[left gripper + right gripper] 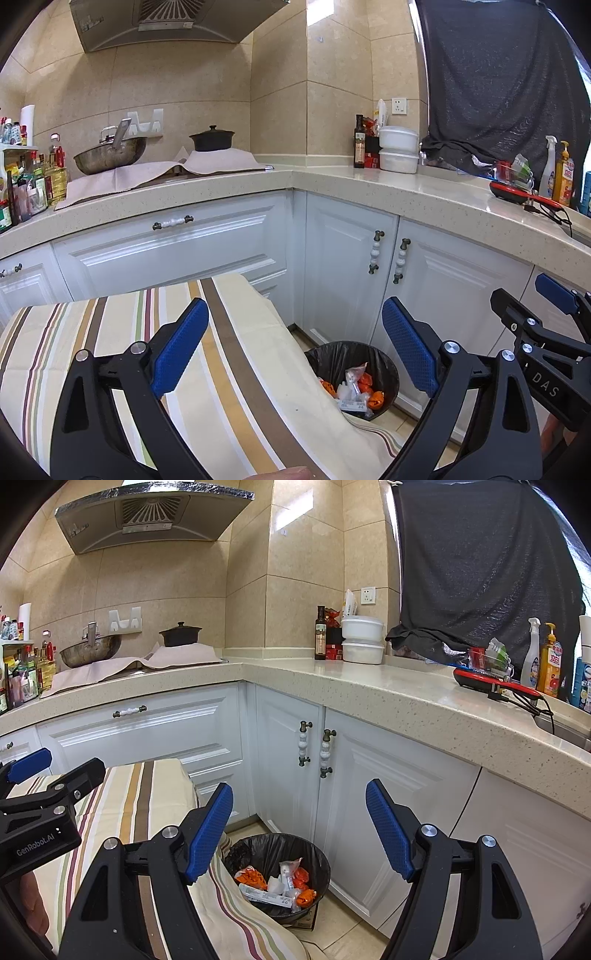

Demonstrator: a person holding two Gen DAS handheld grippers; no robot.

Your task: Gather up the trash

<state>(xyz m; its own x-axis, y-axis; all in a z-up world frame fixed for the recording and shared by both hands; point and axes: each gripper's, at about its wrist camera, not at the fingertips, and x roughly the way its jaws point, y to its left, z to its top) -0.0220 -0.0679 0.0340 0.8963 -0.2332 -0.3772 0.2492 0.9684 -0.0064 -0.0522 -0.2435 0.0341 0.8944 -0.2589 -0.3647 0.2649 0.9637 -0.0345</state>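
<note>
A round bin with a black liner (384, 360) (317, 856) stands on the floor by the white corner cabinets. It holds trash (356, 391) (280, 886): orange wrappers, clear plastic and a white box. A table with a striped cloth (110, 332) (147, 797) is next to the bin, its cloth hanging over the bin's near rim. My left gripper (295, 350) is open and empty above the cloth's edge. My right gripper (299, 834) is open and empty above the bin. Each gripper shows at the side of the other's view.
An L-shaped beige counter (332, 184) (351, 686) runs behind. On it: a wok (109, 157), a black pot (212, 138), bottles at left, white tubs (398, 149), a red appliance with cord (517, 194), spray bottles. A dark cloth (487, 565) hangs at right.
</note>
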